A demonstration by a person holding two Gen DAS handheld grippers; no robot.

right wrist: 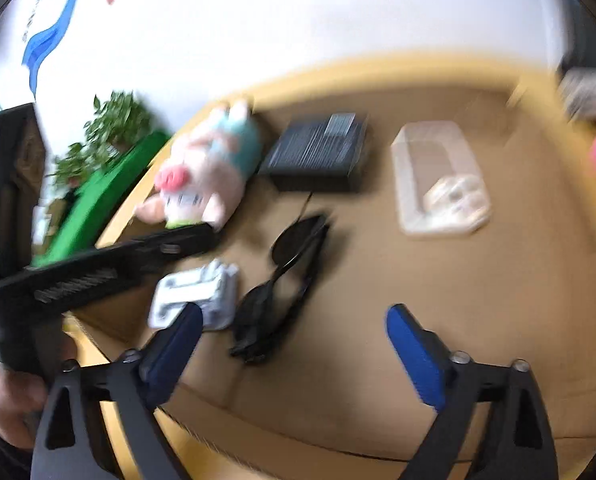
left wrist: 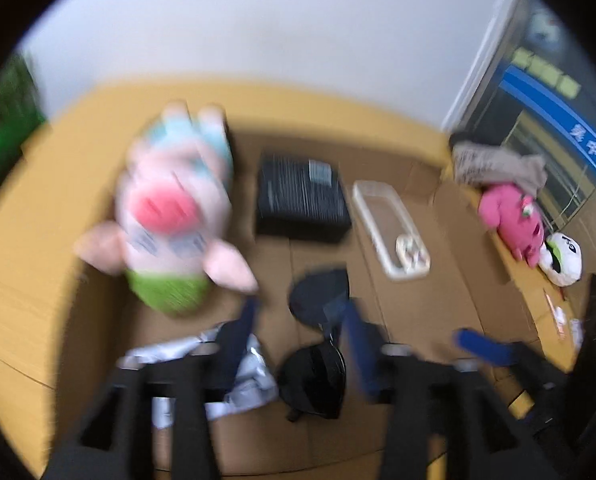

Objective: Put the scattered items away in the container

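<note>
Container (right wrist: 438,178) = clear plastic tray w/ a white rim, lying on the cardboard sheet (right wrist: 478,300), toward the far side of it. Something pale and roundish sits in its near end; too blurred to ID.

Relative to the tray:
- black box (right wrist: 318,152) just beside it on the left, apart, also at the far side.
- pig plush (right wrist: 202,172), pink w/ blue and green bits, further left past the box, by the sheet's left edge.
- black sunglasses (right wrist: 282,280) nearer the camera and to the left, lenses down on the cardboard, folded or not I can't tell.
- crumpled silvery-white packet (right wrist: 196,294) left of the glasses, touching or nearly so.
- pink plush (left wrist: 510,216) and a white plush (left wrist: 560,258) well off to the right, at the sheet's edge, w/ grey cloth (left wrist: 498,166) behind them.

Right gripper (right wrist: 294,322): blue pads wide apart, nothing btwn them, hovering over the cardboard near the glasses. Left gripper (left wrist: 300,320): jaws spread too, nothing held, above the glasses and packet. A hand (right wrist: 2,396) grips the left tool's handle. Green plant (right wrist: 106,128) far left, off the sheet.
</note>
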